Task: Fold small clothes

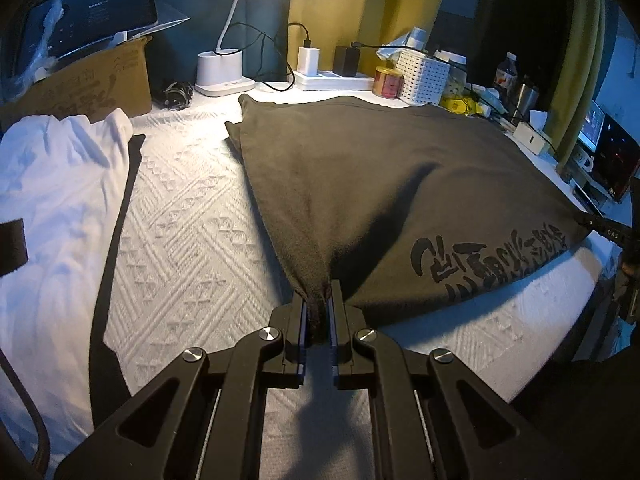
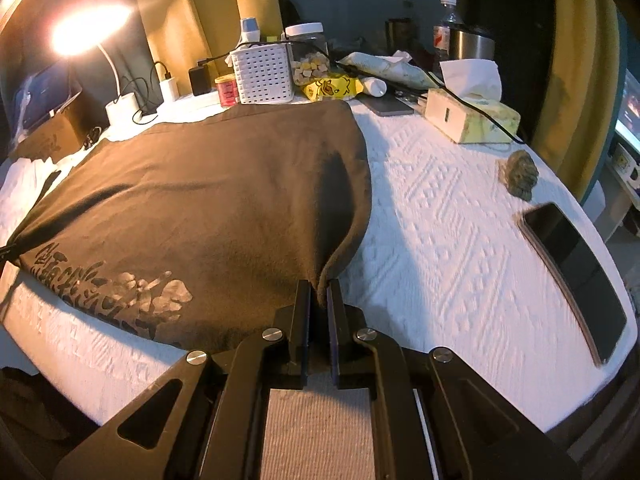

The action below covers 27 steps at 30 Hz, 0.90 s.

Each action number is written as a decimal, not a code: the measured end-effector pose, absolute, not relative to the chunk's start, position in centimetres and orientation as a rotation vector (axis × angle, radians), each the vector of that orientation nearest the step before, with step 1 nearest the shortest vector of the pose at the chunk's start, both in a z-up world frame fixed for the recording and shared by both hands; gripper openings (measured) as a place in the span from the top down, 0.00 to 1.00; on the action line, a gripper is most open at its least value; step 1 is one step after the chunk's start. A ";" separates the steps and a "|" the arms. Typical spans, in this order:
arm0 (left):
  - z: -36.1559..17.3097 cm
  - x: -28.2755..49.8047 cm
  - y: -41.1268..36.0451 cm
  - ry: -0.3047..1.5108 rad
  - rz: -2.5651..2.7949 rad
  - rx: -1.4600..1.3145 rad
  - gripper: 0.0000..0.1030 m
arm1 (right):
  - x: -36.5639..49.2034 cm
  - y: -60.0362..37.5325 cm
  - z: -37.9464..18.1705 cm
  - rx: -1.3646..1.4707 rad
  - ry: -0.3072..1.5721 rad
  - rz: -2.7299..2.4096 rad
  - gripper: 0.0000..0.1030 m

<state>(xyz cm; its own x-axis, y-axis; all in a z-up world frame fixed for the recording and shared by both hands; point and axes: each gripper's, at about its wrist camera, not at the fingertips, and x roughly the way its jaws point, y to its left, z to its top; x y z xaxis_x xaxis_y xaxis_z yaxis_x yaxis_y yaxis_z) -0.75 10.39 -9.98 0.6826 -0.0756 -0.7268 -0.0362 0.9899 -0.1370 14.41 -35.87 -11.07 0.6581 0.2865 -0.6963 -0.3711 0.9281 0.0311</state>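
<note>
A dark olive-brown t-shirt (image 1: 380, 184) with black printed lettering lies spread on the white textured table cover (image 1: 180, 240). My left gripper (image 1: 319, 300) is shut on its near left corner, and the cloth bunches between the pads. My right gripper (image 2: 319, 296) is shut on the near right corner of the same t-shirt (image 2: 208, 200), whose edge curls up into the jaws. The right gripper's tip also shows at the far right of the left wrist view (image 1: 600, 222). Both held corners are raised slightly off the table.
A white garment (image 1: 52, 208) with a black strip lies at the left. At the back stand a cardboard box (image 1: 92, 80), a lamp base (image 1: 220, 70), a white basket (image 2: 262, 74), jars and a tissue box (image 2: 468, 118). A dark phone (image 2: 576, 268) and a small rock-like lump (image 2: 518, 174) lie at the right.
</note>
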 end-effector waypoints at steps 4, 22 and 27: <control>-10.0 -1.6 10.2 0.832 -0.027 -0.130 0.94 | 13.5 -36.1 -11.2 -0.116 0.765 0.371 0.92; -9.4 -1.1 11.7 0.833 0.038 -0.172 0.62 | 13.8 -37.4 -11.0 -0.110 0.786 0.337 0.80; -9.2 -0.1 12.0 0.836 0.054 -0.185 0.62 | 14.4 -38.8 -11.1 -0.059 0.793 0.311 0.80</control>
<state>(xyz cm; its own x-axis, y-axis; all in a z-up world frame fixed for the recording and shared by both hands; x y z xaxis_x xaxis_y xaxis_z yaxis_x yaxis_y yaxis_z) -0.07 11.98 -9.18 0.6703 -0.0248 -0.7417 -0.1209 0.9825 -0.1421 14.44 -38.76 -11.06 0.6589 0.2531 -0.7084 -0.2969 0.9527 0.0642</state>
